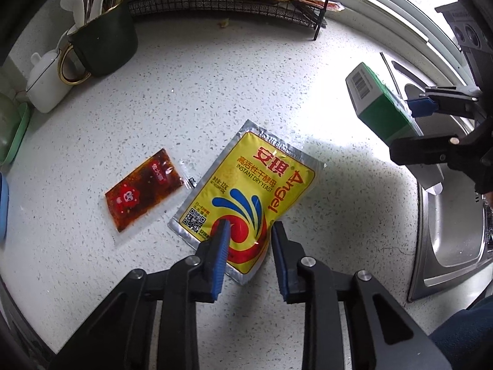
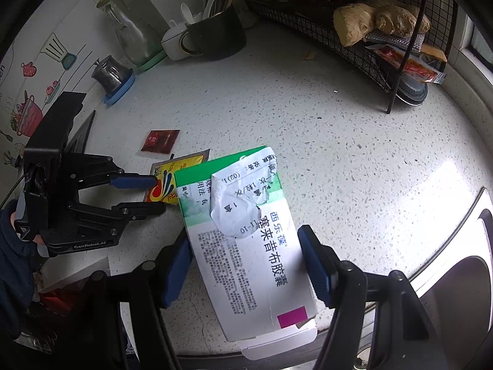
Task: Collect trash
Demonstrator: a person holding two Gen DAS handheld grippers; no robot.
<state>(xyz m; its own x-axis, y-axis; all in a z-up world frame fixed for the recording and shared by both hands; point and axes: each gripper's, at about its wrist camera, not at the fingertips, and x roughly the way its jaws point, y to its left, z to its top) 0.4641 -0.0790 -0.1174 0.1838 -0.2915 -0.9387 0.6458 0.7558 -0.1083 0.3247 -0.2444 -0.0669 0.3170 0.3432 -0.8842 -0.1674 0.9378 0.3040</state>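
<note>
Lying on the speckled white counter (image 1: 277,71), the yeast packet (image 1: 246,191) sits between the left hand-held gripper (image 1: 251,231)'s unclosed pads; sink (image 1: 446,246) right of it. Right hand-held gripper (image 2: 246,265) clamps the medicine box (image 2: 246,246).

each wrist camera looks steeply down along its own fingers, close over the counter (image 1: 277,77); both views share the yeast packet (image 1: 246,191) ahead, the sauce sachet (image 2: 160,141) and the wire rack (image 2: 354,24) beyond.
</note>
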